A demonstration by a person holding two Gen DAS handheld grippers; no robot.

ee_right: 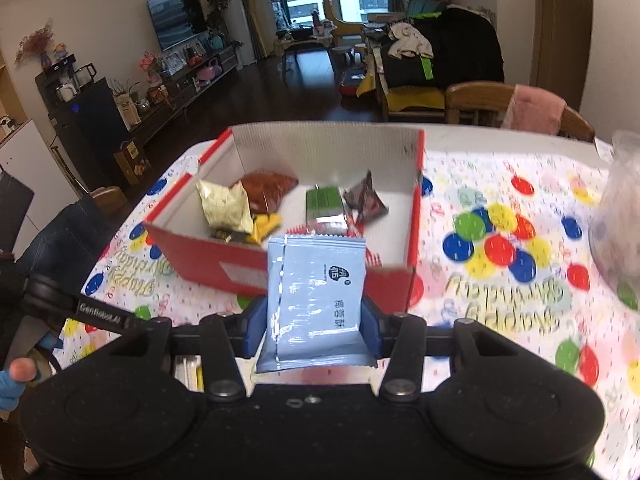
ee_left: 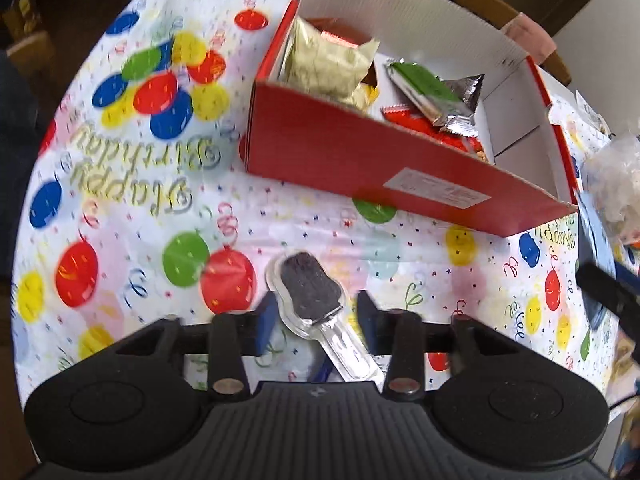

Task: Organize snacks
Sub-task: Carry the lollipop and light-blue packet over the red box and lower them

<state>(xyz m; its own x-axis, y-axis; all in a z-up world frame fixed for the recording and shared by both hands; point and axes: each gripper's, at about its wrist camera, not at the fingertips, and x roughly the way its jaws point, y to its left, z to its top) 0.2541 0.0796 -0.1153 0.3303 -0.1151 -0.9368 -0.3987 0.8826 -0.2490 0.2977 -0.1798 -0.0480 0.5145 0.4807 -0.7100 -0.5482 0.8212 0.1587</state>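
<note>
1. Sorting snacks into the red box (ee_right: 224, 254) is the step we judge to be in hand: several packets already lie inside it, among them a pale gold bag (ee_left: 326, 64) and a green bar (ee_left: 424, 86).
2. Our right gripper (ee_right: 314, 326) is clenched on a light blue packet (ee_right: 316, 300), pads pressing both its side edges; the box sits at 12 o'clock just beyond the packet's top.
3. Next, we think, this packet needs carrying over the near wall and letting go above a bare patch of the floor.
4. Our left gripper (ee_left: 316, 316) points steeply down at the balloon tablecloth (ee_left: 120, 208), jaws apart and not pressing anything. A clear-wrapped dark snack (ee_left: 310, 286) lies between them on the cloth, the box at 1 o'clock from it.
5. Closing on that snack calls for squaring the fingers to its narrow waist.
6. Our right gripper slants down toward the box.
</note>
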